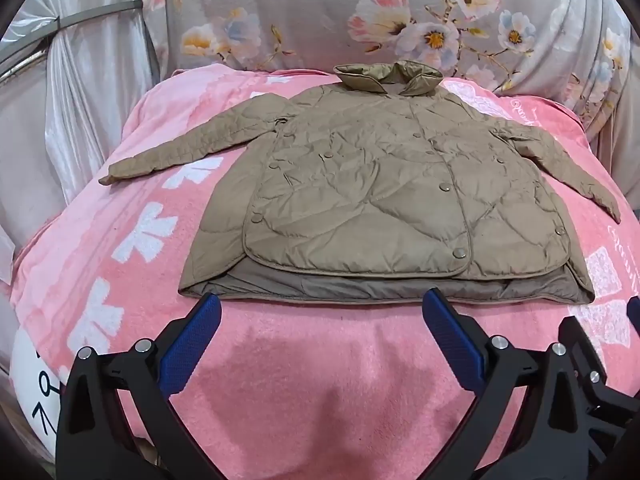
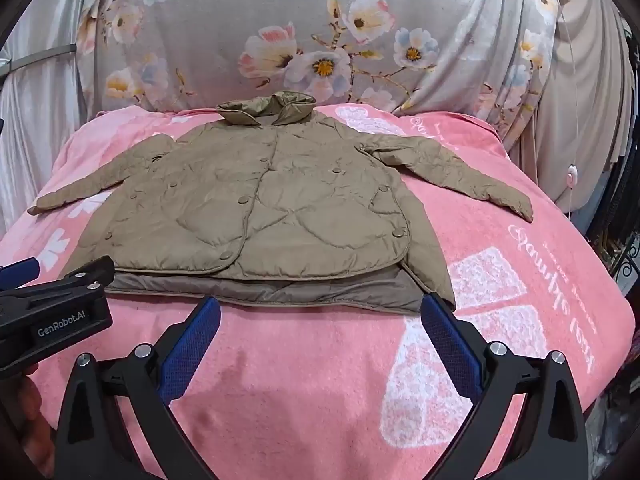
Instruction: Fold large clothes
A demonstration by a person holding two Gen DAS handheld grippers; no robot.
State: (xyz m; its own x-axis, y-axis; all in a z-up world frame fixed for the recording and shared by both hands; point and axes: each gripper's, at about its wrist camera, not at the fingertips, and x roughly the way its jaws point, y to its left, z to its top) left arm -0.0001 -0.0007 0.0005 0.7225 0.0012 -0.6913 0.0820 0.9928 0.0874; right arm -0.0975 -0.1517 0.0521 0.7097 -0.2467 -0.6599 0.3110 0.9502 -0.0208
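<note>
1. Left gripper (image 1: 320, 304) and right gripper (image 2: 320, 304) both hover with jaws wide apart, empty, just short of the hem.
2. Tan quilted jacket (image 1: 376, 200) lies flat, sleeves spread, on the pink blanket (image 1: 304, 380).
3. Floral fabric (image 1: 320, 12) rises behind the collar.
</note>
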